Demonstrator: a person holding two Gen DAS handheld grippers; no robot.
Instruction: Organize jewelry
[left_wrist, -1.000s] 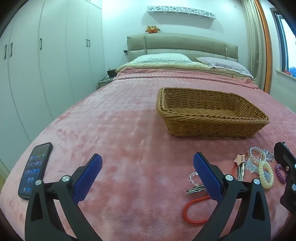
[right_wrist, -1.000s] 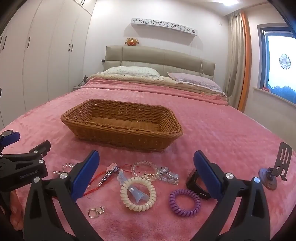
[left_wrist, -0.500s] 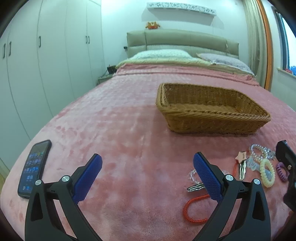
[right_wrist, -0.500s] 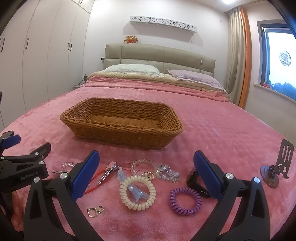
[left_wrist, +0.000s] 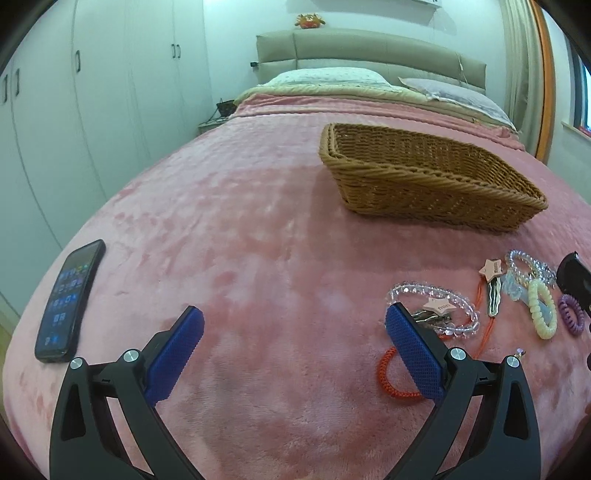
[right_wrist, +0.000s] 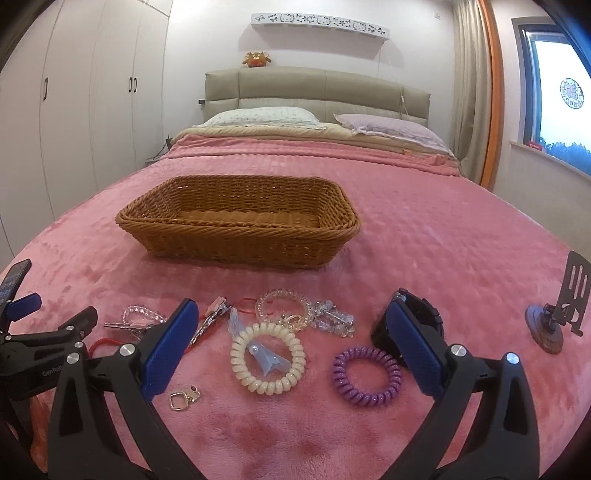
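Observation:
A brown wicker basket (right_wrist: 236, 236) stands on the pink bed; it also shows in the left wrist view (left_wrist: 424, 184). In front of it lies jewelry: a cream spiral band (right_wrist: 267, 358), a purple spiral band (right_wrist: 367, 376), clear bead bracelets (right_wrist: 282, 306), star hair clips (left_wrist: 493, 288), a red coil cord (left_wrist: 395, 373) and a small gold earring (right_wrist: 183, 398). My right gripper (right_wrist: 290, 328) is open, low above the cream band. My left gripper (left_wrist: 293, 332) is open and empty, left of the pile, its right finger beside a clear bracelet (left_wrist: 432, 306).
A black phone (left_wrist: 70, 299) lies at the bed's left edge. A black phone stand (right_wrist: 557, 317) is at the right. A black watch-like object (right_wrist: 417, 325) lies behind my right finger. Wardrobes stand left, pillows and headboard at the far end.
Both grippers have tipped down and moved forward toward the jewelry pile. The left gripper has come closer to the clear bracelet and red cord. Nothing was picked up.

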